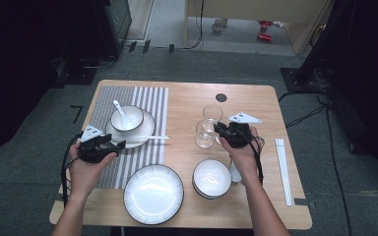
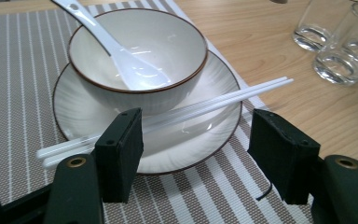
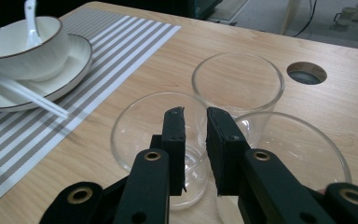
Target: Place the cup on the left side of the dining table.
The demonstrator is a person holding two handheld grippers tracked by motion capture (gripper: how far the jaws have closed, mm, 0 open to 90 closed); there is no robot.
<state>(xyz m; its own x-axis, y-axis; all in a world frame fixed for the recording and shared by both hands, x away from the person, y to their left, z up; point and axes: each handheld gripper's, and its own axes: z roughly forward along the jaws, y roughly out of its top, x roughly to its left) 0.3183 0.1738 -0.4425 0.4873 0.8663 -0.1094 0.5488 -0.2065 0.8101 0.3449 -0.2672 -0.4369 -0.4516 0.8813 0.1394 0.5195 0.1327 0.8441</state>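
Note:
A white bowl (image 1: 127, 118) with a white spoon (image 1: 120, 112) in it stands on a saucer plate (image 1: 145, 129) on the striped placemat (image 1: 147, 98). White chopsticks (image 2: 223, 98) lie across the plate's front. My left gripper (image 2: 196, 121) is open just short of the plate, with the chopsticks beyond its jaws. Three clear glasses cluster at centre right. My right gripper (image 3: 196, 114) straddles the rim of the nearest glass (image 3: 135, 126), one jaw inside it, with the jaws nearly together. A second glass (image 3: 237, 79) stands behind and a third glass (image 3: 298, 149) to the right.
A large white plate (image 1: 153, 194) and a second bowl (image 1: 211, 178) sit near the front edge, with a white spoon (image 1: 235, 172) beside the bowl. Another chopstick pair (image 1: 283, 169) lies at the right. A round cable hole (image 1: 221, 97) is at the back.

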